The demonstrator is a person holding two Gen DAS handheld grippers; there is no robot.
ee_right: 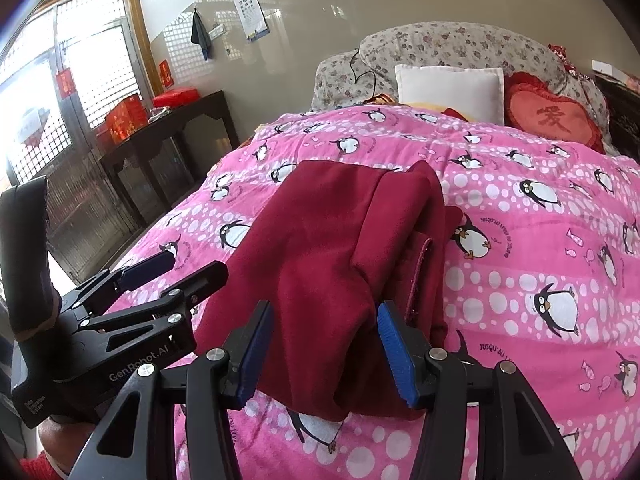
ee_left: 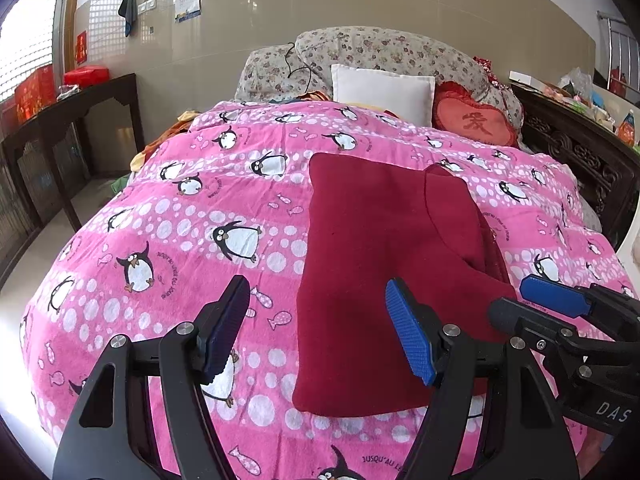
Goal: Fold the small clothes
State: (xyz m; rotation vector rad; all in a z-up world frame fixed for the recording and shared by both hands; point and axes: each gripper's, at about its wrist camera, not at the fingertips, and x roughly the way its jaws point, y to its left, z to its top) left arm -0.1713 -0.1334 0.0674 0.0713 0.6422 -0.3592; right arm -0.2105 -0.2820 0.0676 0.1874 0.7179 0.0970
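While the dark red garment (ee_left: 372,264) lies partly folded on the pink penguin blanket (ee_left: 180,220), near the blanket's front edge, both grippers hover over it with nothing held. Spread wide, the left gripper (ee_left: 320,328) hangs above the garment's left border, its jaws apart. Beside it, the right gripper (ee_right: 326,344) is likewise released, straddling the thick folded layers at the garment's front right corner.

Glossy beige tiled wall (ee_left: 360,4) with hanging eye chart (ee_right: 249,8); dark carved wooden console table (ee_left: 72,108) – barred, sunlit window (ee_right: 52,92) beside it.
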